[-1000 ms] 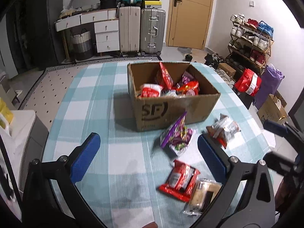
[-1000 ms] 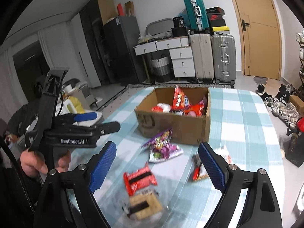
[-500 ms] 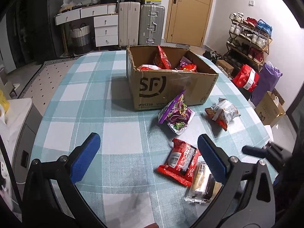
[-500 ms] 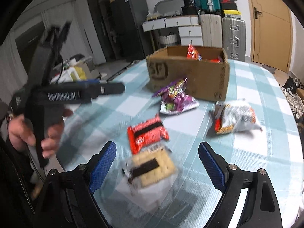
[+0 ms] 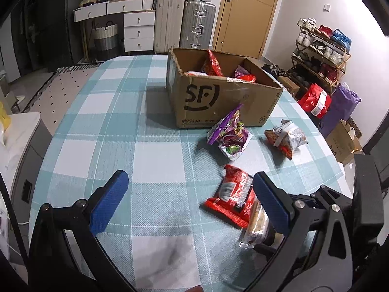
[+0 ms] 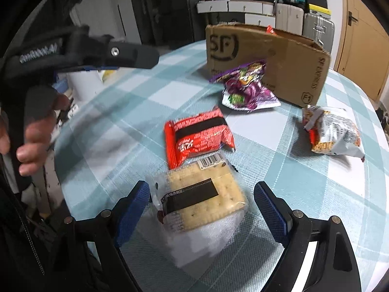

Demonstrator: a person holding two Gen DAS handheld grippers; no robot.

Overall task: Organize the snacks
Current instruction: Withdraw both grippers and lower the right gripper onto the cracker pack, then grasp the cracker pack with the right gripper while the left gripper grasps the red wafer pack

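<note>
Four loose packets are waiting; your right gripper [image 6: 201, 209] is standing wide, empty, straddling the clear-wrapped square cracker pack [image 6: 201, 199]; squeezing probably cracks it.

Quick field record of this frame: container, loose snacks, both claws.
container: cardboard box, open, snacks inside
loose on table: cracker pack, red packet, purple bag, silver-orange bag
right claw: open, straddling cracker pack, pads not pressing
left claw: open, empty
table: teal check cloth
</note>
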